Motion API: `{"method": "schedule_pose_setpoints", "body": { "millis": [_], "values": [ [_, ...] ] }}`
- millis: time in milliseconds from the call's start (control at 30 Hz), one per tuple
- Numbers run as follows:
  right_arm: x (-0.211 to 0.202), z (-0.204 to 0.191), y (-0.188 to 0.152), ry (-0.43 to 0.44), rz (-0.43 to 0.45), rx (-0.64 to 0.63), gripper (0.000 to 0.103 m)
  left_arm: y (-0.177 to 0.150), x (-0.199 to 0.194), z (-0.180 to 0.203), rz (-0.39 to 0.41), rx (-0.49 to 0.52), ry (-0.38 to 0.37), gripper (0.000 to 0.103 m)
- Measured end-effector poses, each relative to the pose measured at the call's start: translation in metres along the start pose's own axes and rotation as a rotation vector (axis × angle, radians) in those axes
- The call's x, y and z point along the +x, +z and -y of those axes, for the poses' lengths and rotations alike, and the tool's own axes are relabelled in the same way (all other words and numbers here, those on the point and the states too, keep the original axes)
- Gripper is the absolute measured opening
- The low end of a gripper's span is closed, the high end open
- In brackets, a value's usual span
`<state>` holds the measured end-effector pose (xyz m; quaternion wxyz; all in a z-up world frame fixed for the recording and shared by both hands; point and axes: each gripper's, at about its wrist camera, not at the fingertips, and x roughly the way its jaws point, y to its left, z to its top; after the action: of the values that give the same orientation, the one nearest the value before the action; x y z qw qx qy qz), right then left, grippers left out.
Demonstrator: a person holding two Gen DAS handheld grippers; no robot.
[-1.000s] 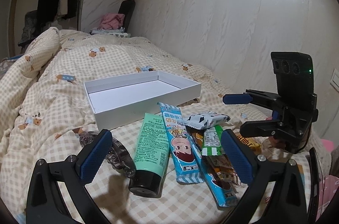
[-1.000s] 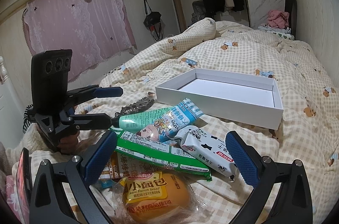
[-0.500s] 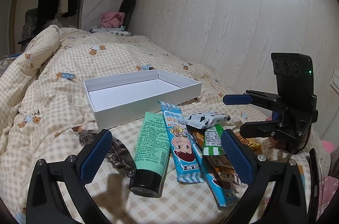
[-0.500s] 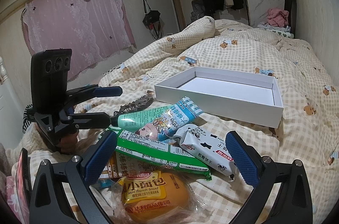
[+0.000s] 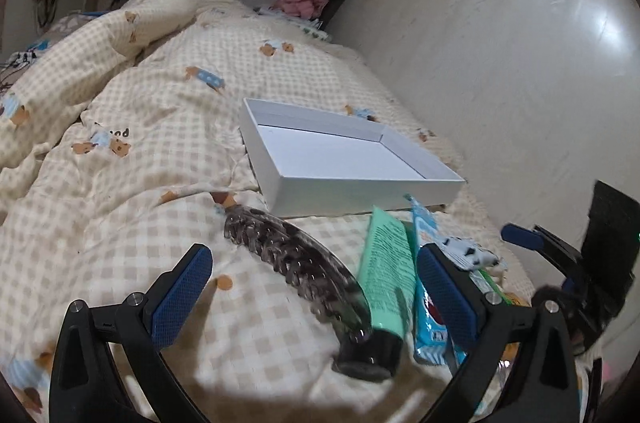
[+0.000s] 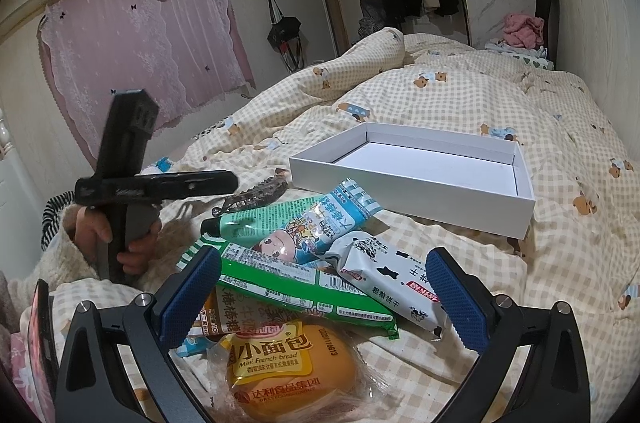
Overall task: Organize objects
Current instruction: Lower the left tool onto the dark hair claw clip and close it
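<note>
A shallow white box [image 5: 344, 159] lies open on the checked duvet. Before it sit a dark translucent hair clip [image 5: 296, 263], a green tube [image 5: 386, 271], a blue snack pack [image 5: 426, 307] and a cow-print pack [image 5: 468, 255]. My left gripper [image 5: 316, 295] hangs open and tilted just above the clip and tube. In the right wrist view my right gripper [image 6: 324, 299] is open over a bread pack [image 6: 288, 363], a green pack [image 6: 300, 283] and the cow-print pack [image 6: 392, 279]. The box [image 6: 420, 175] lies beyond.
A hand [image 6: 120, 239] holds the left gripper [image 6: 224, 183] at the left of the pile. The right gripper [image 5: 532, 263] shows at the right edge of the left view. A wall [image 5: 500, 43] runs close along the bed. Rumpled duvet [image 5: 120, 127] spreads left of the box.
My left gripper has swung left and rolled, so the hair clip and tube now sit between its fingers. The right gripper has barely moved. Both stay open.
</note>
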<state>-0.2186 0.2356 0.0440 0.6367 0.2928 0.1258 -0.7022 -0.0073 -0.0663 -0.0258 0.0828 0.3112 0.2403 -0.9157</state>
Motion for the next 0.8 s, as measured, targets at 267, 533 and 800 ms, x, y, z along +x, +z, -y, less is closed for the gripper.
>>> {"method": "schedule_pose_setpoints", "body": {
  "millis": [267,533,800],
  "values": [
    [0.003,-0.002,-0.003,-0.018,-0.022,-0.008,0.103,0.008,0.040,0.026,-0.149,0.067,0.086,0.089],
    [0.005,-0.001,-0.003,-0.017,-0.025,-0.002,0.103,0.000,0.043,0.013,-0.165,0.000,0.109,0.062],
    [0.005,-0.002,-0.003,-0.016,-0.025,-0.001,0.103,-0.003,0.048,0.002,-0.203,-0.044,0.104,0.051]
  ]
}}
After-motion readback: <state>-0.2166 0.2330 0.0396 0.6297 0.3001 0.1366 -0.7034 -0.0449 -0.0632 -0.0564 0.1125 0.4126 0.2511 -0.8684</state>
